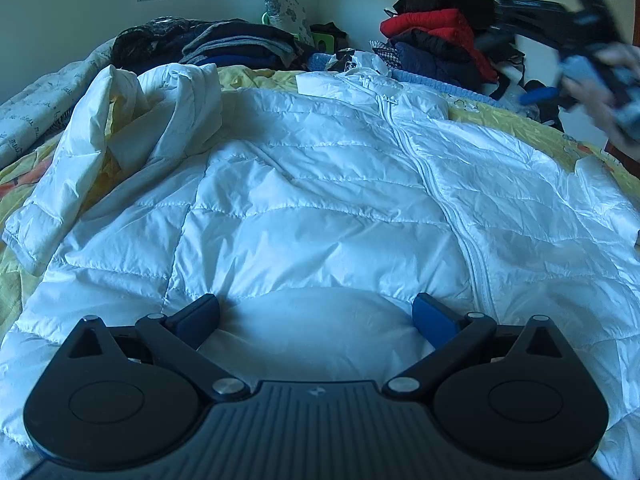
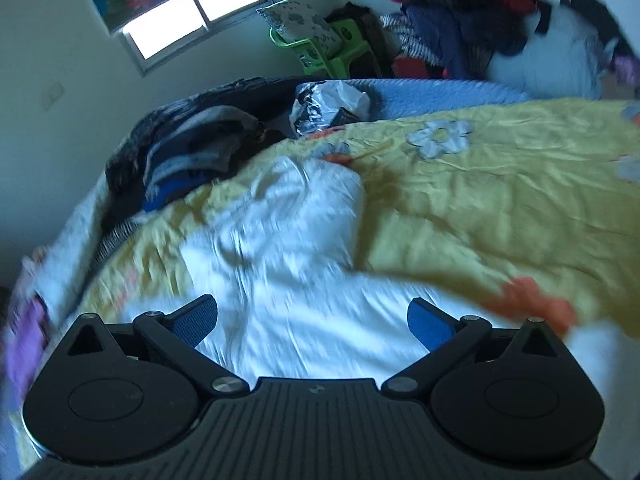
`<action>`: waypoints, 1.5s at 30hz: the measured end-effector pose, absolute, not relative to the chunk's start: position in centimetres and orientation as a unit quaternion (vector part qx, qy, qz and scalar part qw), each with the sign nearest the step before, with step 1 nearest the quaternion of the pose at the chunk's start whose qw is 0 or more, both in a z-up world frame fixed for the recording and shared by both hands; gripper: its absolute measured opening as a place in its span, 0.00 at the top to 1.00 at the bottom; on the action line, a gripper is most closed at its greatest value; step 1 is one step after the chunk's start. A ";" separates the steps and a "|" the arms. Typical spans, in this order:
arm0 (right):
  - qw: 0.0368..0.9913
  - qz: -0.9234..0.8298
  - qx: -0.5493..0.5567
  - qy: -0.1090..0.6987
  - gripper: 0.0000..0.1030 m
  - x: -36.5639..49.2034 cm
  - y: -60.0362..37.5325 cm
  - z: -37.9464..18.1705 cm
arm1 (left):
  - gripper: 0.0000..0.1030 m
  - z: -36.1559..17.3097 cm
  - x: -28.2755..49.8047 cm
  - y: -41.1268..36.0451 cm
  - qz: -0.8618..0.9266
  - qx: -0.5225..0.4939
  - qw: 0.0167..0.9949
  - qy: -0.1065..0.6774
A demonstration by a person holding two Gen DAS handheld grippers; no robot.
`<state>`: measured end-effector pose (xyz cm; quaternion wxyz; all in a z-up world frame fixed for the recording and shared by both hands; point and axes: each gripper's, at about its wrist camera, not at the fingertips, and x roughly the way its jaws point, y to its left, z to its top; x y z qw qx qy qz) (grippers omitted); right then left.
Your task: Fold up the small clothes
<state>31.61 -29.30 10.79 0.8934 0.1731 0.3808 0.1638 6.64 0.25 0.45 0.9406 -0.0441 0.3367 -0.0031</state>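
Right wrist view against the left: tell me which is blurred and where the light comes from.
Right wrist view: motion-smeared, the white jacket and yellow sheet streaked; the window is blown out. Left wrist view: jacket quilting is crisp; only the right gripper at the right edge is blurred; the left gripper shadows the hem. Both views bend with fisheye.

No legible text, label or number anywhere

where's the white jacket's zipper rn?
Left wrist view: the zipper runs down the white jacket, right of centre, ending near the left claw.
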 end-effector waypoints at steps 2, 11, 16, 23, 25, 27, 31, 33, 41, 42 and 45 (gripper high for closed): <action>0.882 0.172 0.207 0.388 0.04 34.6 -29.3 10.1 | 0.00 0.5 6.6 0.3 -0.004 -0.047 0.941 0.335; 0.832 0.140 0.336 0.418 0.25 47.3 -30.5 4.6 | 0.00 0.5 6.5 0.7 -0.009 -0.064 0.942 0.330; 0.831 0.125 0.325 0.434 0.25 52.2 -30.4 1.8 | 0.00 0.5 6.4 0.9 -0.010 -0.070 0.942 0.328; 0.802 0.173 0.350 0.452 0.25 56.8 -28.2 -0.6 | 0.00 0.4 6.4 1.1 -0.012 -0.078 0.942 0.325; 0.803 0.189 0.350 0.444 0.48 57.1 -27.5 -0.7 | 0.00 0.4 6.4 1.2 -0.013 -0.082 0.943 0.323; 0.805 0.198 0.339 0.445 0.87 57.1 -27.1 -0.6 | 0.00 0.4 6.3 1.4 -0.014 -0.088 0.943 0.321; 0.834 0.216 0.293 0.414 0.88 55.1 -26.4 1.5 | 0.00 0.5 6.2 1.6 -0.016 -0.096 0.943 0.318; 0.852 0.227 0.268 0.388 0.87 53.6 -26.3 3.6 | 0.00 0.5 6.1 1.8 -0.018 -0.101 0.943 0.317; 0.919 0.300 0.059 0.248 0.87 40.7 -24.8 14.8 | 0.00 0.5 6.0 2.4 -0.024 -0.122 0.943 0.309; 0.919 0.313 0.035 0.237 0.87 38.2 -24.6 15.4 | 0.00 0.5 6.0 2.5 -0.025 -0.125 0.943 0.308; 0.913 0.338 -0.032 0.226 0.78 31.0 -24.1 15.5 | 0.00 0.5 6.0 2.7 -0.027 -0.134 0.942 0.305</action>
